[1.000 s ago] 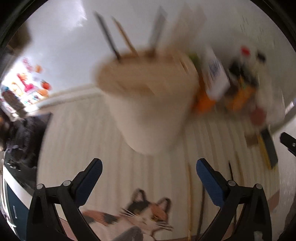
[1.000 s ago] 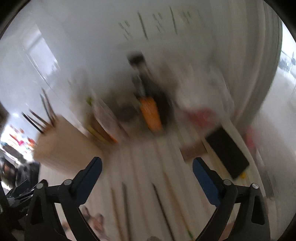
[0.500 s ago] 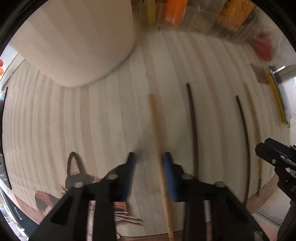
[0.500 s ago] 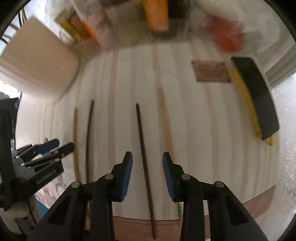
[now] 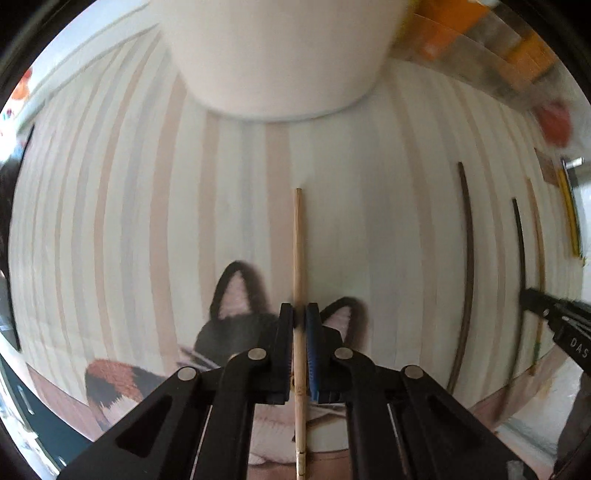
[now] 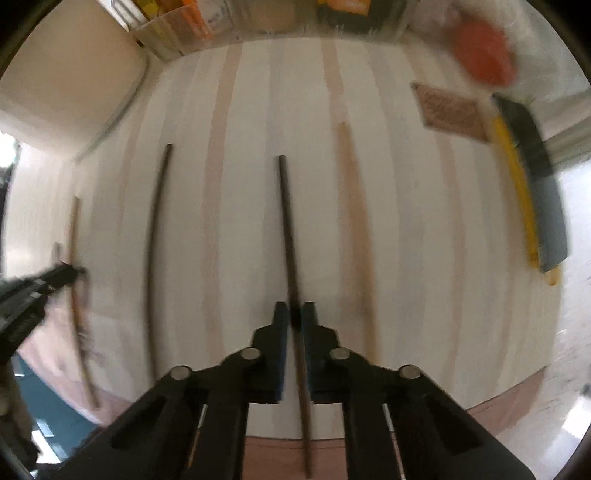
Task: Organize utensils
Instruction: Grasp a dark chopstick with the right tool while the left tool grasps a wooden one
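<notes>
My left gripper points down at the striped placemat and is shut on a pale bamboo chopstick, pads pressing both sides. It also shows at the left edge of the right wrist view. My right gripper is shut on a dark chopstick. A second dark chopstick lies to its left, and a light wooden one to its right. The cream utensil holder stands at the far end of the mat.
A clear bin of orange and yellow packets stands behind the mat. A brown coaster, a red round thing and a yellow-backed dark sponge lie on the right. A cat picture is printed on the mat's near end.
Both grippers have dropped to the mat and tipped from facing the holder to pointing straight down. Both went from wide open to shut, each on a chopstick.
</notes>
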`<state>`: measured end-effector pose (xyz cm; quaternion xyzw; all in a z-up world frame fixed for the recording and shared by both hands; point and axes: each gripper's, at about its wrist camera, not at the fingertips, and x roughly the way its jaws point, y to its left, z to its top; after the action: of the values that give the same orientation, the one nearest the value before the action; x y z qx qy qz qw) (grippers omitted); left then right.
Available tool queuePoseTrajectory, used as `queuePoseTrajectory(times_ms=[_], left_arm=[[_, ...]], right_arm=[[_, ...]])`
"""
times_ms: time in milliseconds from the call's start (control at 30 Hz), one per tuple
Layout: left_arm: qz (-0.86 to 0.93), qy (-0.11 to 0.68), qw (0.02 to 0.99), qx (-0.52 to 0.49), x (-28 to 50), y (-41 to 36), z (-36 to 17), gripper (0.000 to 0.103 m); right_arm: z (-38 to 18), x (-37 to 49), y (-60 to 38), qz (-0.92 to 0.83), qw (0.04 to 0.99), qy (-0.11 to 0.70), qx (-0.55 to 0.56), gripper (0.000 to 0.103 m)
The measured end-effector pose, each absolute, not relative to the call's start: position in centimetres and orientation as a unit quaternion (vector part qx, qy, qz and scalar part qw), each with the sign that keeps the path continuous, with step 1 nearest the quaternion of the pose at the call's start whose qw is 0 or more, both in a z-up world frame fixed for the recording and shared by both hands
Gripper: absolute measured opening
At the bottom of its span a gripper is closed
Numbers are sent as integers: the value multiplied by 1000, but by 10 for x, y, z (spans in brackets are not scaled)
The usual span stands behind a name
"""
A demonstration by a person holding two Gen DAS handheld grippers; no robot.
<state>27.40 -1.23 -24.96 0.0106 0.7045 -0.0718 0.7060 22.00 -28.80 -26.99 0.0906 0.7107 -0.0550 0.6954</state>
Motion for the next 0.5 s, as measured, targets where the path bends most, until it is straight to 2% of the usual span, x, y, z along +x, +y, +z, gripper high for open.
queuePoseTrajectory(times_ms=[67,200,500], left_arm=[[-78,712,698,-6,274,0,-250,4],[-94,730,677,-24,271,15,-256,7],[-105,736,669,6,251,3,-260,8]], right_arm=[[-273,220,-289,-41,682,720,124,6],[-277,223,-288,-43,673,730,111,6],[-292,246,-263,-44,650,754,81,8]])
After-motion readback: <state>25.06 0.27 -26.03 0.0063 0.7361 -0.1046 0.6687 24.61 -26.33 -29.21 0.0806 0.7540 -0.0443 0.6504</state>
